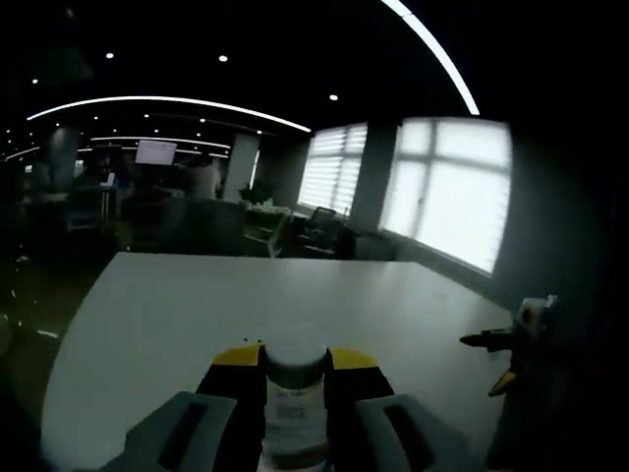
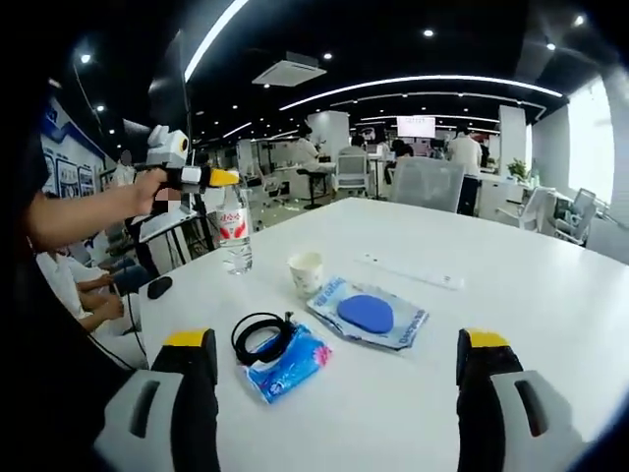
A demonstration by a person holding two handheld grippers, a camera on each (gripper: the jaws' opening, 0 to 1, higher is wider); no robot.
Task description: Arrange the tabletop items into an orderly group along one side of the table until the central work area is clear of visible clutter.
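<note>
Gripping the water bottle (image 1: 295,393) by its neck, the left hand-held gripper (image 1: 295,366) is clenching both jaws just under the white cap — a hold that is keeping the bottle upright. In the right gripper view the same bottle (image 2: 234,228) is standing at the far left edge of the white counter (image 2: 511,275), with the left hand-held gripper (image 2: 218,178) closed on its top; I cannot tell whether the base is touching the surface. That edge position suggests the bottle is being parked as the start of the side group.

The right hand-held gripper (image 2: 334,393) is hanging released, jaws spread wide, above the near middle of the counter — likely lining up for the next pick. Still lying in the central area:
- paper cup (image 2: 306,272), upright
- blue disc in a clear packet (image 2: 366,315), just beside the cup
- black coiled cable (image 2: 261,336), resting on a blue wipes pack (image 2: 293,360)
- white strip-like item (image 2: 411,271), farther back

Judgement: the clearing is barely starting.
</note>
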